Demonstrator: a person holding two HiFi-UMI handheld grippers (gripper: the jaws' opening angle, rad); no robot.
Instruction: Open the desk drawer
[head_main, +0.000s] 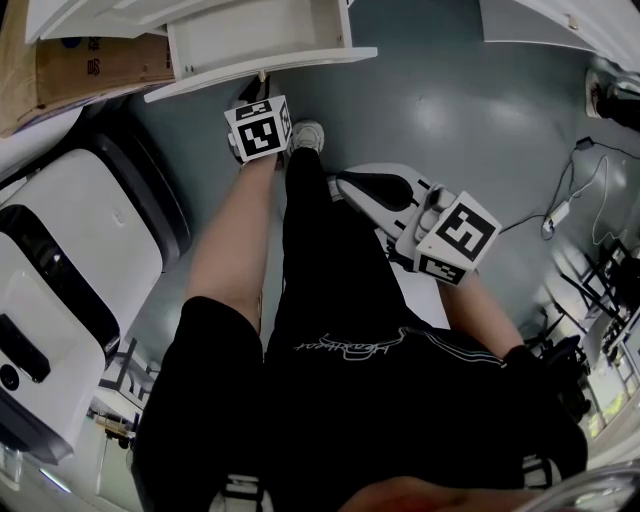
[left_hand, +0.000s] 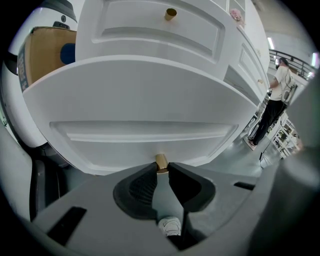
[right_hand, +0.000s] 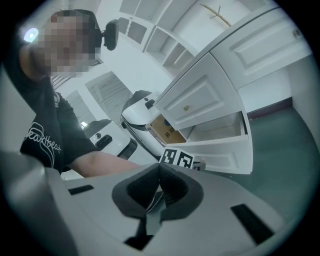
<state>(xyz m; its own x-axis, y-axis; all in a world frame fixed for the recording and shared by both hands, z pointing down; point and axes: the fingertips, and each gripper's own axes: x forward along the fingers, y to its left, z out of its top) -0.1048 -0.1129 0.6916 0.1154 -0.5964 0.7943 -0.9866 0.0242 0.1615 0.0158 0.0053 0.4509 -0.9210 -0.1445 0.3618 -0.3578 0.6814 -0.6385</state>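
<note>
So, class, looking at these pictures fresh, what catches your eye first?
The white drawer, pulled open, sits at the top of the head view. The left gripper has its jaws closed on the drawer's small brass knob. The right gripper, held off to the side, is shut and holds nothing.

Lab-like hall: white cabinets (right_hand: 200, 95), grey floor (head_main: 450, 110)

drawer (head_main: 262, 70): cut by top edge | knob (left_hand: 161, 161): end hidden between fingers (left_hand: 142, 187)
</note>
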